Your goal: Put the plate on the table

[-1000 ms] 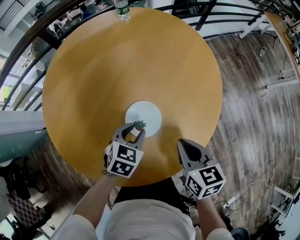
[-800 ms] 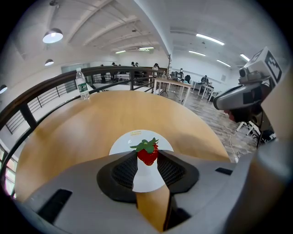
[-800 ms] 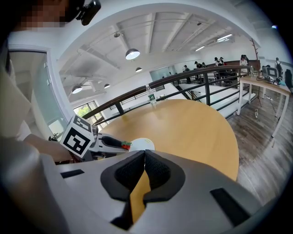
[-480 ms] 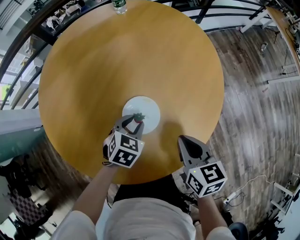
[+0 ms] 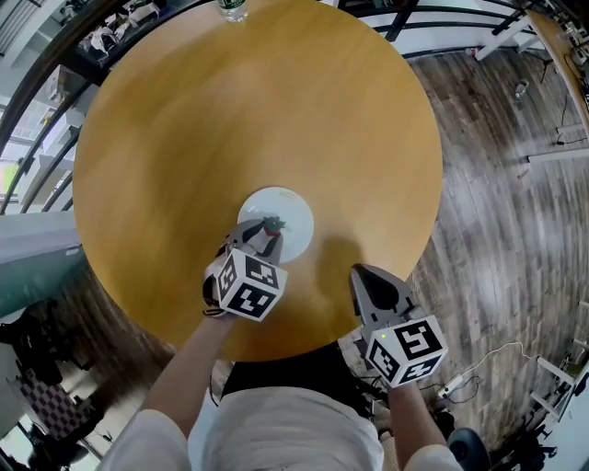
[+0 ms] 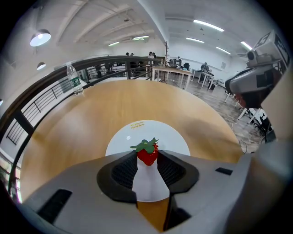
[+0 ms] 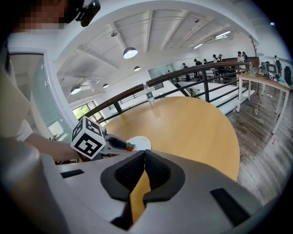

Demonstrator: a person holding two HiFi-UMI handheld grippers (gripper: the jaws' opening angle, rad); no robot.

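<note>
- A water bottle [image 5: 232, 9] is seen upright at the far rim of the round wooden table [image 5: 258, 110]; its label is green, but the print is too small to be read.
- The left gripper [image 5: 266, 239] is held over the near edge of the white plate [image 5: 287, 208]. A small strawberry [image 6: 148, 154], leaf end up, is pinched between the tips of its two fingers.
- The plate is found flat on the table, towards the near side and well inside the rim. The task's own step is therefore judged done.
- The step in hand is judged to be setting the strawberry onto the plate. The next move calls for a short lowering until the fruit is borne by the plate, then a gentle spreading of the fingers so that it is not rolled off.
- A small yellow mark is noted at the plate's far rim in the left gripper view; it cannot be read.
- The right gripper [image 5: 365, 279] is held idle at the table's near edge, its fingers pressed together with nothing between them.
- Only black-and-white square patterns are carried by the marker cubes; no words.
</note>
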